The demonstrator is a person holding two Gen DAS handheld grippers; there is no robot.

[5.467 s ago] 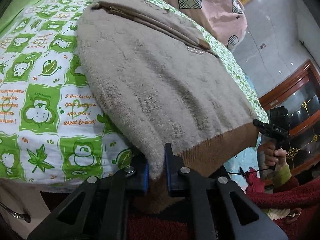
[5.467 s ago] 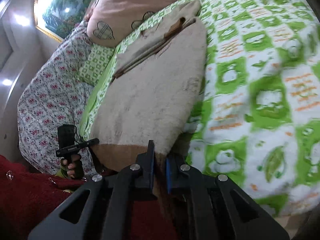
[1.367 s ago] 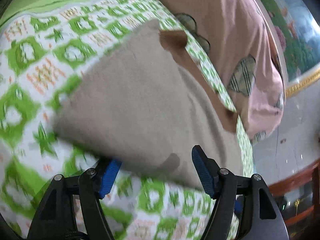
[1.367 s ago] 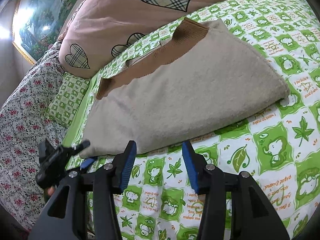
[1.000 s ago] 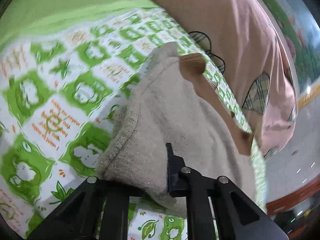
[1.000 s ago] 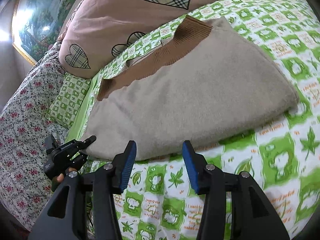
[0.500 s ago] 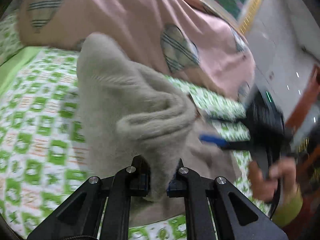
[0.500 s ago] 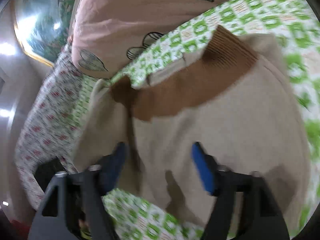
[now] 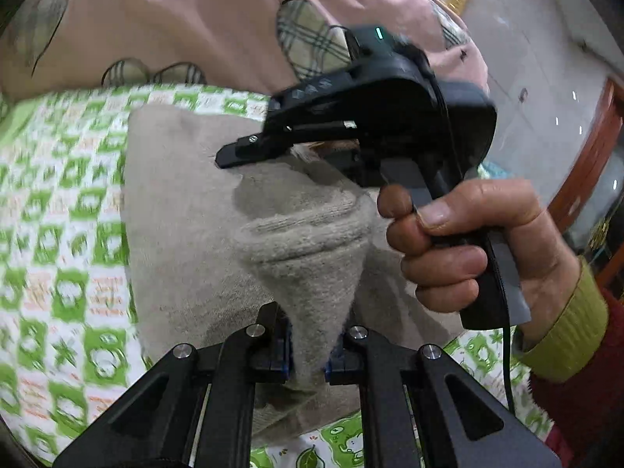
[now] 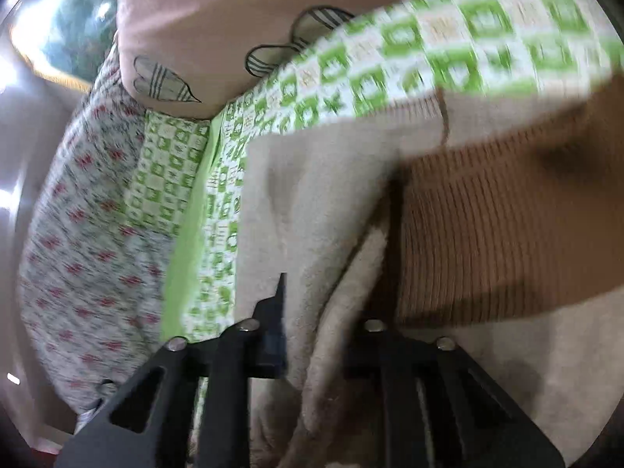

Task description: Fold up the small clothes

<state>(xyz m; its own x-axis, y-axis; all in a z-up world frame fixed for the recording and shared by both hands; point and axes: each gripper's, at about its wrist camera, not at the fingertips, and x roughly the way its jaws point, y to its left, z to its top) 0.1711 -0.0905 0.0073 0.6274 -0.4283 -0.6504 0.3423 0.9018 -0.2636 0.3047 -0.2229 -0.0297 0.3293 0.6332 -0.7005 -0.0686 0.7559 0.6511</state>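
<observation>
A beige fleecy garment (image 9: pixel 187 202) with a brown ribbed hem (image 10: pixel 507 226) lies folded on the green-and-white bed sheet (image 9: pixel 58 257). My left gripper (image 9: pixel 308 347) is shut on a bunched fold of the garment and holds it raised. In the left wrist view, the right gripper (image 9: pixel 234 156) reaches over the garment just beyond that fold, held by a hand (image 9: pixel 468 241). In the right wrist view my right gripper (image 10: pixel 316 335) has a fold of beige cloth (image 10: pixel 312 234) between its jaws; the right finger is hidden by cloth.
A pink quilt with plaid hearts (image 9: pixel 175 27) lies across the bed behind the garment. A floral cover (image 10: pixel 78 234) and a green patterned pillow (image 10: pixel 167 171) lie at the left in the right wrist view. A wooden cabinet (image 9: pixel 592 148) stands at the far right.
My left gripper closed on the garment's edge and carried it up and across toward the right gripper. The right gripper moved in from the sheet onto the garment, its jaws narrowing around a fold.
</observation>
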